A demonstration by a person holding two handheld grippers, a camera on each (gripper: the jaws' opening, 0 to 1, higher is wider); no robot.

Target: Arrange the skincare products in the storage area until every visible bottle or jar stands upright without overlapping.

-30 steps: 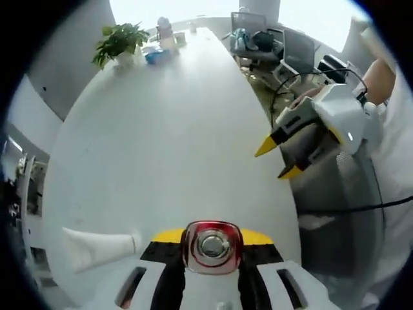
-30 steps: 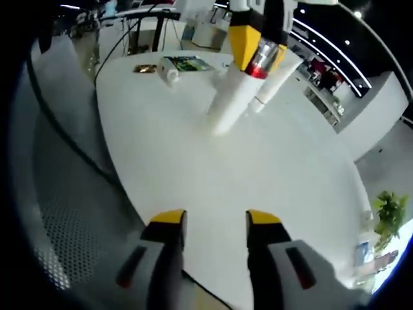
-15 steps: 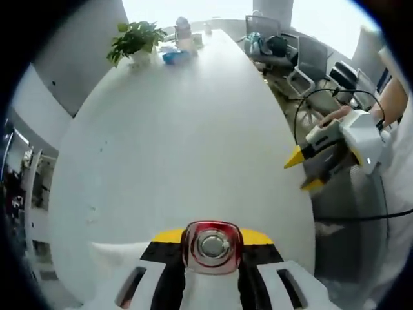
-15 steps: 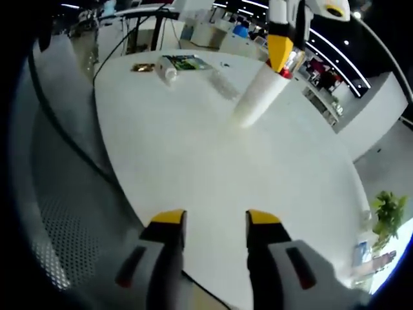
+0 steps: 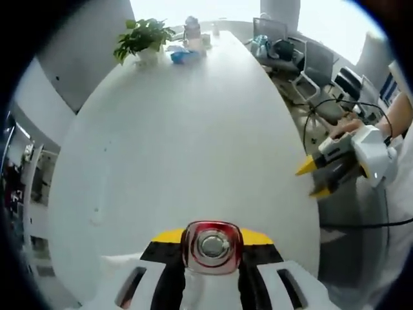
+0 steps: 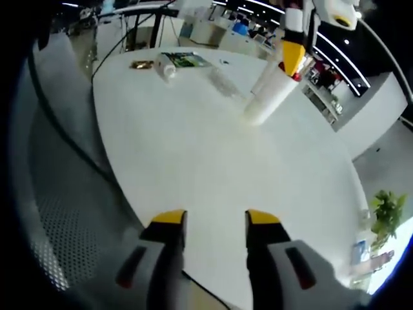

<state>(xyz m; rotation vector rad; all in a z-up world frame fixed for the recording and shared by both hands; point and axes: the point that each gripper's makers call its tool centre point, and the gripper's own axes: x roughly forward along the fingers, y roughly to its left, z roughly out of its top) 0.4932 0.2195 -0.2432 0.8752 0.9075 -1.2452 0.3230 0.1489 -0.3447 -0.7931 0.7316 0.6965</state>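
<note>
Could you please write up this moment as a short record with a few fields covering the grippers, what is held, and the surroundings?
surface: white table
left gripper: shut on the red-capped end of the white tube
tube pose: tilted, lower end at the tabletop in the right gripper view; contact cannot be told
right gripper: open, holding nothing, low over the table's near edge
far end of table: potted plant, blue item and a bottle beside it
other items: small flat packets near the far edge in the right gripper view
beyond table: office chairs

White tube (image 6: 268,92), red cap (image 5: 212,245); yellow-tipped grippers; white table (image 5: 181,142).
</note>
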